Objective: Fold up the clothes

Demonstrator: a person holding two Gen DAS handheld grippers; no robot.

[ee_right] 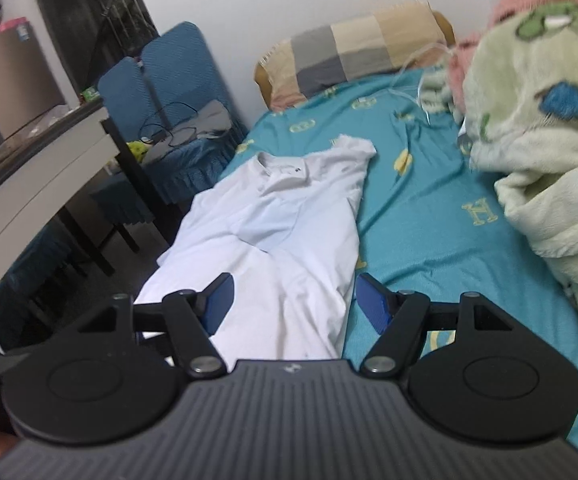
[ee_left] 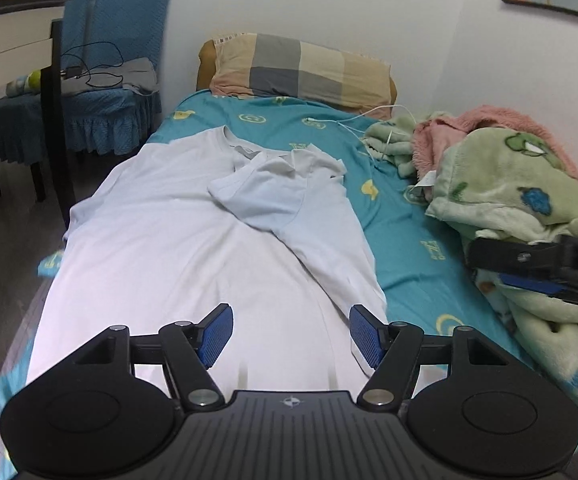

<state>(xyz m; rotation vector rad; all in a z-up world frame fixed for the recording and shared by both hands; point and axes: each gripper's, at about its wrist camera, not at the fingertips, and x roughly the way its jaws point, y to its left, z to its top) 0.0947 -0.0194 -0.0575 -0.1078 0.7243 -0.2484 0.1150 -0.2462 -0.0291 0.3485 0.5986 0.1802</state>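
A white T-shirt (ee_left: 161, 240) lies flat on the teal bed sheet (ee_left: 417, 248), collar toward the pillow. Its right side and sleeve (ee_left: 265, 196) are folded over onto the body. My left gripper (ee_left: 291, 336) is open and empty, hovering over the shirt's lower part. My right gripper (ee_right: 293, 304) is open and empty above the shirt's (ee_right: 281, 236) lower right edge; it also shows in the left wrist view (ee_left: 537, 268) at the right, over the blankets.
A checked pillow (ee_left: 301, 68) lies at the head of the bed. A heap of green and pink fleece blankets (ee_left: 517, 184) fills the bed's right side. A white cable (ee_left: 369, 120) runs across the sheet. Blue covered chairs (ee_left: 105, 64) and a table (ee_left: 13, 40) stand left of the bed.
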